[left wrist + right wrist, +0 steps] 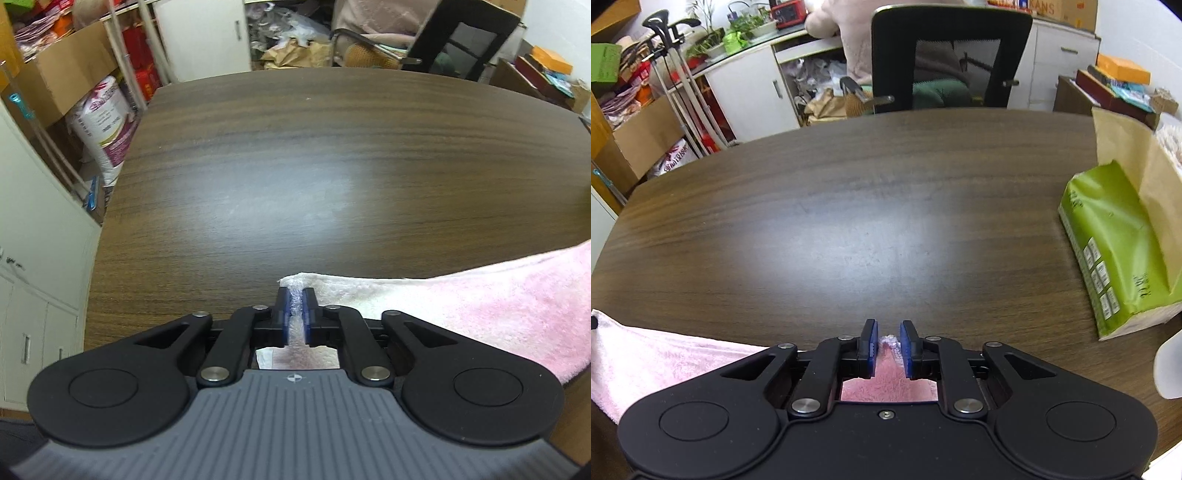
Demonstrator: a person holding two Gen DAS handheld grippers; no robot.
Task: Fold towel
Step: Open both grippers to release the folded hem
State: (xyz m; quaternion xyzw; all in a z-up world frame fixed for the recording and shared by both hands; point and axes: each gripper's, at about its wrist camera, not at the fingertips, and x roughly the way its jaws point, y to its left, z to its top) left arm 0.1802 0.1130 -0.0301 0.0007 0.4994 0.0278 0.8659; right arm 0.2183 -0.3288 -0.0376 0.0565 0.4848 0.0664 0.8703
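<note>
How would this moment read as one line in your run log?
task: fold towel | left gripper: pinching towel corner | right gripper: jaws apart around other corner | towel on table

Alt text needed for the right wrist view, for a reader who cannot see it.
The right hand-held gripper stands open around a corner of the pink towel on a dark wooden table. A green tissue pack lies at the right edge, and an office chair stands beyond the table.

Two close wrist views (shared table point(295, 166)), angled downward
</note>
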